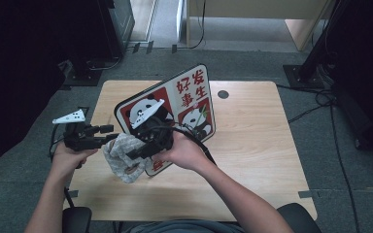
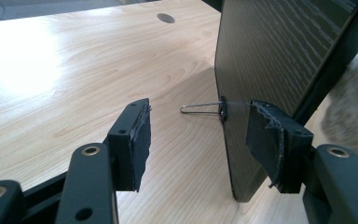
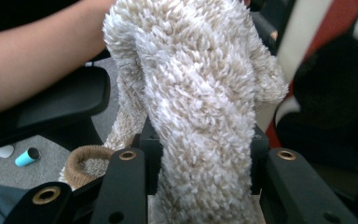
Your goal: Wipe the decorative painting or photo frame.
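A board (image 1: 194, 97) printed with pandas and red characters stands tilted on the wooden table (image 1: 252, 145). Its dark back (image 2: 270, 56) and a wire clip (image 2: 203, 108) on its edge face the left gripper view. My left gripper (image 1: 108, 134) sits at the board's left edge, jaws open (image 2: 205, 140), with the board's lower edge between the pads but untouched. My right gripper (image 1: 136, 150) is shut on a fluffy beige cloth (image 1: 121, 160), held up against the board's front. The cloth (image 3: 191, 70) bunches between the jaws (image 3: 200, 154).
A round cable hole (image 1: 223, 94) lies behind the board. Bare tabletop (image 2: 74, 60) spreads to the right and front. Cables (image 1: 320, 102) trail over the floor at right. A chair armrest (image 3: 51, 107) and a small blue cylinder (image 3: 26, 157) on the floor sit below.
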A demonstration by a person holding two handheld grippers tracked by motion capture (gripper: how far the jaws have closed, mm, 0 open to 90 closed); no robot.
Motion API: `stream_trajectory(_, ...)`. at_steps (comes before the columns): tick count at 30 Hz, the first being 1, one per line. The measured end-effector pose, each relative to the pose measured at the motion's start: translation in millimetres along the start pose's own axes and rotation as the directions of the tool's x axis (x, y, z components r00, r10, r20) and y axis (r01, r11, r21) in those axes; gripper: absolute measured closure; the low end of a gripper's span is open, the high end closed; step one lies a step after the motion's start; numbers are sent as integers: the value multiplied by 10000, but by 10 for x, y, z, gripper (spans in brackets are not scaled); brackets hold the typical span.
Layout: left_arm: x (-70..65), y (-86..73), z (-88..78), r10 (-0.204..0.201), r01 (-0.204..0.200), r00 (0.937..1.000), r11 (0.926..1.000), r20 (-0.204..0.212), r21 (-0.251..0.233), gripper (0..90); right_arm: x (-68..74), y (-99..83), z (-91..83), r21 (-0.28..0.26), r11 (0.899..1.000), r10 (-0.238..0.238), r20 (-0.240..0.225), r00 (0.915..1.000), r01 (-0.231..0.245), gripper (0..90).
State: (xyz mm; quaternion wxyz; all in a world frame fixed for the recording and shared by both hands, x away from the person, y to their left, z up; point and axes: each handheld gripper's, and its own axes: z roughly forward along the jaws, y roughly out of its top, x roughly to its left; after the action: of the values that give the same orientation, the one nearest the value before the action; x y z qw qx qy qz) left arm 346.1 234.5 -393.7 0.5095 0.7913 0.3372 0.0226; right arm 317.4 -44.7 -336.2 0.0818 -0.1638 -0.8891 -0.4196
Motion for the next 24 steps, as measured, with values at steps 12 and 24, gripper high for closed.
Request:
stream_trajectory(12,41,-39,-28,-99,99,10000,9997,7,208,385,52,513,-133,-518,9974,-498,229,9985,509,636)
stream_trajectory(24,36,-47,-53,2,-2,9999,10000,-170,29,383,-15,770,-160,-825,9963,-213,548,9983,258,635)
